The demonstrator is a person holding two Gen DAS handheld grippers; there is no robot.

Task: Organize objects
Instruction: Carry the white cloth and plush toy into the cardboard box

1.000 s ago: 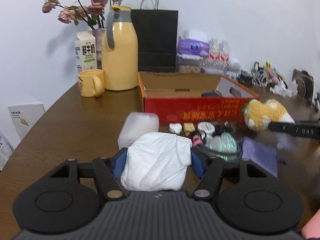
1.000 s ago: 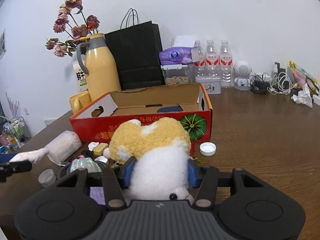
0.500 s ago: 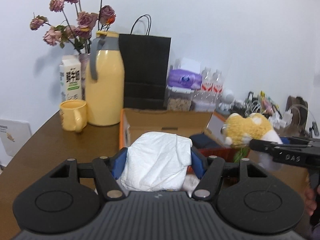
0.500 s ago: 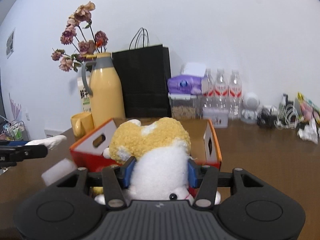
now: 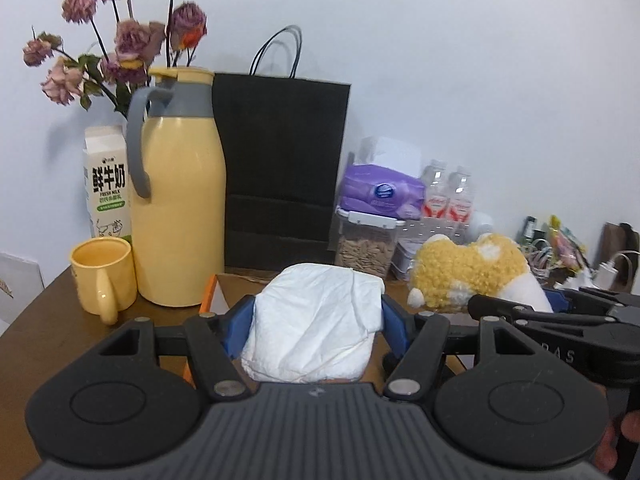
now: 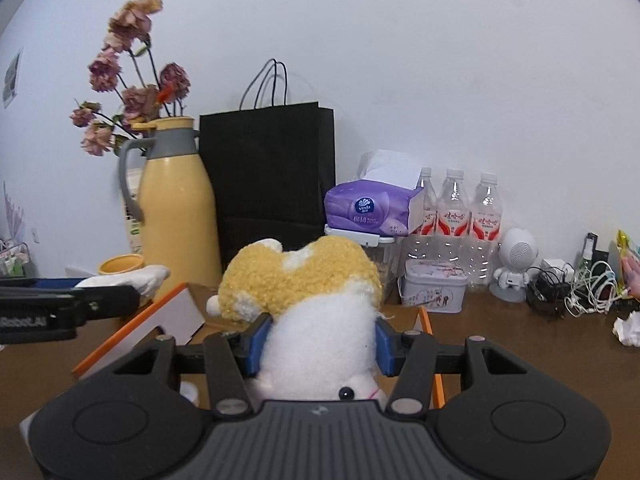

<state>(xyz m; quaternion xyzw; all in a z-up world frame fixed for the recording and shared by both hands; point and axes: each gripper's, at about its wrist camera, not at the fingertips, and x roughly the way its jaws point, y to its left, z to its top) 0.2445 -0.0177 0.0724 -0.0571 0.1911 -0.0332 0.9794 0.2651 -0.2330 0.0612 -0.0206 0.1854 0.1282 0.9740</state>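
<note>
My left gripper (image 5: 317, 308) is shut on a folded white cloth bundle (image 5: 312, 336), which bulges up between the blue pads. To its right, my right gripper (image 5: 500, 304) is shut on a yellow and white plush toy (image 5: 468, 276). In the right wrist view the plush toy (image 6: 304, 276) fills the right gripper (image 6: 320, 332), face down towards the camera. The left gripper (image 6: 120, 292) comes in from the left with the white cloth bundle (image 6: 136, 276). Both hang side by side over the open cardboard box (image 6: 168, 316) with orange edges (image 5: 208, 292). The box's inside is mostly hidden.
Behind the box stand a yellow jug (image 5: 180, 216), a yellow mug (image 5: 102, 276), a milk carton (image 5: 106, 184), dried flowers (image 5: 132, 40) and a black paper bag (image 5: 280, 168). Further right are a tissue pack (image 6: 368, 210), water bottles (image 6: 452, 208), a tin (image 6: 434, 284), a white speaker figure (image 6: 516, 260) and cables (image 6: 580, 288).
Both grippers have risen and moved forward from the near table over the box, each still holding its thing. The small items on the table have dropped out of view.
</note>
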